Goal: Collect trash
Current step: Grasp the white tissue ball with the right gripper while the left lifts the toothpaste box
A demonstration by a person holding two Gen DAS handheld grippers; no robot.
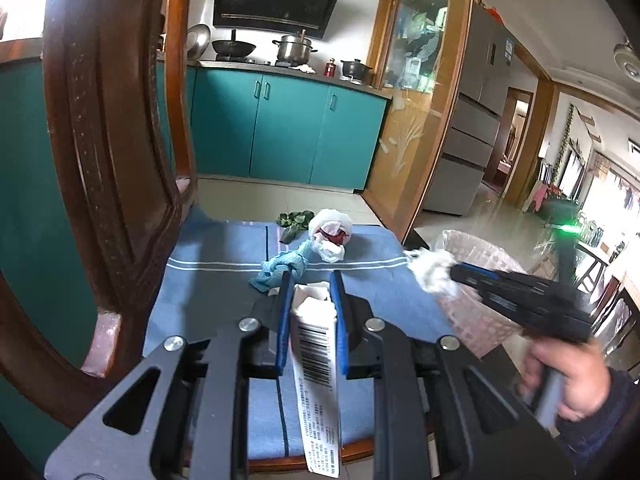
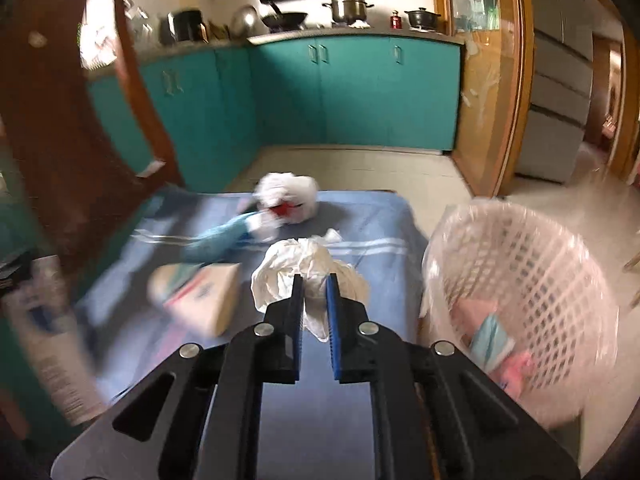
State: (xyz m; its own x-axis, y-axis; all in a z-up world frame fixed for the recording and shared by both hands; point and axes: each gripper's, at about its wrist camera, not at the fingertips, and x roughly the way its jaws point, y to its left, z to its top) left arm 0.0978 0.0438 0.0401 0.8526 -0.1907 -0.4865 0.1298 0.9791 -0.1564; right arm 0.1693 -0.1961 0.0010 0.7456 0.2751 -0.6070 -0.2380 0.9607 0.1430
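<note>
1. Left gripper [image 1: 312, 280]: its pads are clamped on the carton [image 1: 316, 344], a flattened white box with a barcode. The carton's long axis runs along the fingers, its open end toward twelve o'clock and its printed tail hanging back toward six. It is held above the blue cloth [image 1: 224, 248].
2. Still on the cloth at about twelve o'clock: a blue rag [image 1: 280, 270] and a white wad [image 1: 330, 234] with red inside, touching each other.
3. Right gripper [image 2: 314, 280]: its fingers are pinched on a crumpled tissue [image 2: 304, 264], a shapeless ball with no clear axis.
4. The bin [image 2: 532, 280], a lined lattice basket, stands at three o'clock beside the cloth.
5. To do this well, I judge: carry the tissue well over the rim before letting go, since it is light and may drift; tip the carton end-first so it slides in.
</note>
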